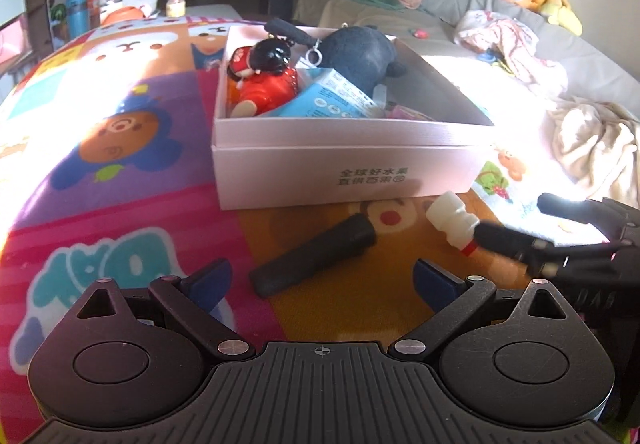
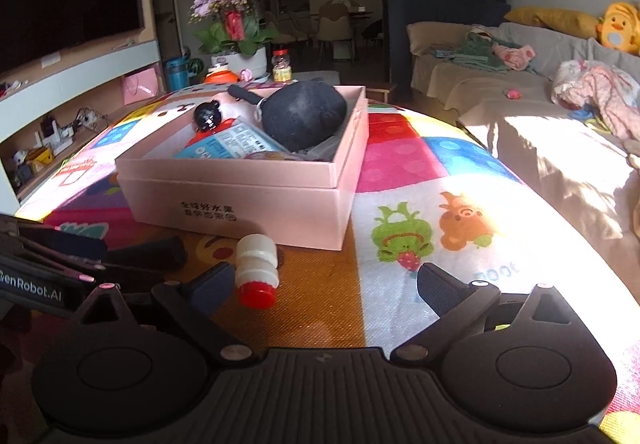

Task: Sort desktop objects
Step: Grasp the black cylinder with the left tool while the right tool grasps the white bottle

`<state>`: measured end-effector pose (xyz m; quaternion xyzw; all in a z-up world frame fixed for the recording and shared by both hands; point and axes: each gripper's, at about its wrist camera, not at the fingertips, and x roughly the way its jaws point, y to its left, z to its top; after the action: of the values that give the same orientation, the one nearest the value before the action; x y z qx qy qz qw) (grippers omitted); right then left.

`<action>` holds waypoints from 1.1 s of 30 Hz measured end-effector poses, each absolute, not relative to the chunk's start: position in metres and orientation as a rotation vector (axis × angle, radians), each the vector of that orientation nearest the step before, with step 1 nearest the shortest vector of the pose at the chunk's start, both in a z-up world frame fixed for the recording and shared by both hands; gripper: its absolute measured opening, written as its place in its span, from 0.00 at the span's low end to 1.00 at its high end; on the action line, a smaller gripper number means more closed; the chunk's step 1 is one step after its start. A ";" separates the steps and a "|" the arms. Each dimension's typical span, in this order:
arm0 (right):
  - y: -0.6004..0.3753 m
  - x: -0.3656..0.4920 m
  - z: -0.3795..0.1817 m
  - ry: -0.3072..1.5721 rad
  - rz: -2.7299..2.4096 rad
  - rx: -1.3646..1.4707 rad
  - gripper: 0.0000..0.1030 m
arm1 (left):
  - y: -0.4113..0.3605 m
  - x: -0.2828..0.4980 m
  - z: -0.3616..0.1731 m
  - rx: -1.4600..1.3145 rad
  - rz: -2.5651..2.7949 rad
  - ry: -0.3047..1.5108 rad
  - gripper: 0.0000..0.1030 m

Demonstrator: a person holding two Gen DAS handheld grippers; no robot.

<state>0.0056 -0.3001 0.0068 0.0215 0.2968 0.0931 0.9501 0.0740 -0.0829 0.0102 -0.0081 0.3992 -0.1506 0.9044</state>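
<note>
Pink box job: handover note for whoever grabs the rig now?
Left tongs: open, empty, aimed at the black cylinder lying on the mat in front of the pink box.
Right tongs: open, nothing held; the small white bottle with red cap lies on the mat beside the left finger.
Done: dark plush, red figurine and blue packet are in the box.
Left: cylinder and bottle are not yet boxed.
</note>
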 end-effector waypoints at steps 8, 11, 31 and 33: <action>-0.319 -0.002 0.008 0.573 0.088 0.103 0.96 | -0.090 0.064 0.007 0.014 -0.250 0.759 0.97; -0.320 -0.001 0.008 0.572 0.079 0.110 0.96 | -0.092 0.048 0.010 0.095 -0.154 0.671 0.97; -0.332 -0.005 0.008 0.531 0.017 0.197 0.97 | -0.112 0.098 0.000 0.046 -0.118 0.733 0.79; -0.332 -0.005 0.007 0.537 0.031 0.195 0.97 | -0.107 0.096 0.002 0.050 -0.131 0.732 0.77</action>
<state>-0.0047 -0.3315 0.0073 0.0962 0.2648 0.0155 0.9594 0.0956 -0.1070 0.0017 0.0244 0.3574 -0.0639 0.9315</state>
